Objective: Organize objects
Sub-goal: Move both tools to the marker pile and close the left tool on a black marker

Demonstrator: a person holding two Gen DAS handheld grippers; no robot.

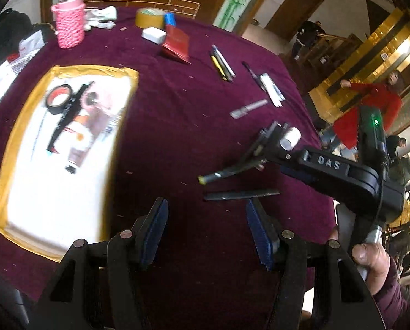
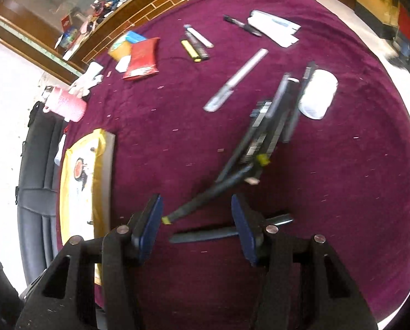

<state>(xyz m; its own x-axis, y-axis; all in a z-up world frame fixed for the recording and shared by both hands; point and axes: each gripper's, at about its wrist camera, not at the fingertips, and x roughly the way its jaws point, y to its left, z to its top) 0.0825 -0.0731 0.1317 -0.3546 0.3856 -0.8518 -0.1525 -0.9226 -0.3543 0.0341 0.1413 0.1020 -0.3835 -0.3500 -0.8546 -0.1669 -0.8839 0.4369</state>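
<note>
A round table with a maroon cloth (image 1: 177, 126) holds scattered stationery. A white tray with a yellow rim (image 1: 67, 148) holds a red tape roll (image 1: 58, 99) and other items; it also shows in the right wrist view (image 2: 81, 181). My left gripper (image 1: 206, 231) is open and empty above the cloth. My right gripper (image 2: 195, 227) is open, low over a dark flat stick (image 2: 205, 235) and beside a black pen with a yellow tip (image 2: 205, 199). In the left wrist view the right gripper (image 1: 262, 148) hovers over that pen (image 1: 227, 174) and the stick (image 1: 240, 194).
A pink knitted bottle (image 1: 68, 23), tan tape roll (image 1: 150, 18), white box (image 1: 154, 34), red booklet (image 1: 177, 44), utility knives (image 1: 221, 64), a silver pen (image 1: 247, 108), white packets (image 1: 272, 89) and a white oval object (image 2: 317, 93) lie around. A black chair (image 2: 37, 170) stands left.
</note>
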